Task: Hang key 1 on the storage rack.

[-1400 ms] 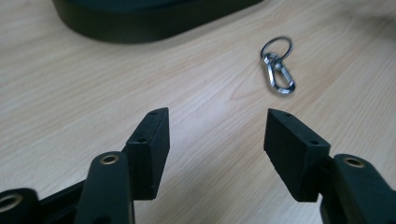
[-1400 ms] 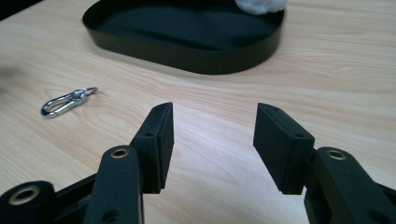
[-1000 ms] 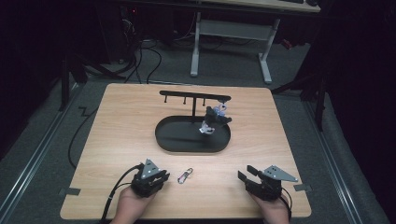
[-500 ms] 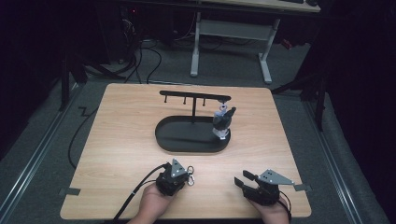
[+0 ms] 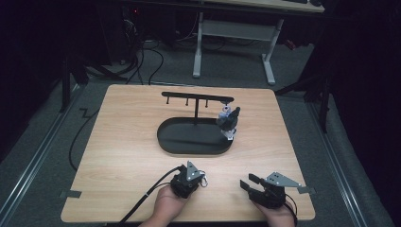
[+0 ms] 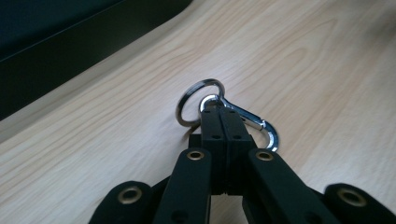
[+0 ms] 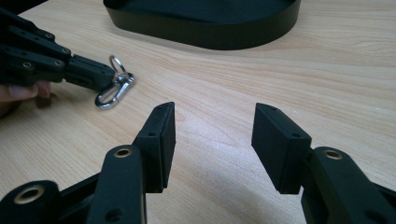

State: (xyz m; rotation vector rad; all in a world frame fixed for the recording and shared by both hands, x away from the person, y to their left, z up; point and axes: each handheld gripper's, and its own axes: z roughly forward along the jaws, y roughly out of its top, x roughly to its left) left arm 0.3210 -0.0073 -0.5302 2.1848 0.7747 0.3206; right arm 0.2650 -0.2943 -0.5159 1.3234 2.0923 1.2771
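Carabiner clip (image 6: pixel 254 126) with its key ring (image 6: pixel 200 102) is lying on the table (image 5: pixel 123 142), pinched thinly at my left gripper (image 6: pixel 219 122) pad tips, so I am risking it slipping or swivelling on lifting, while my right gripper (image 7: pixel 212 135) is idling with jaws apart.

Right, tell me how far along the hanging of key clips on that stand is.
Done: one keychain already hangs from the stand's bar. In hand: the left gripper has just closed on the silver carabiner clip lying on the table. Left: lifting and hooking it. The right gripper waits open.
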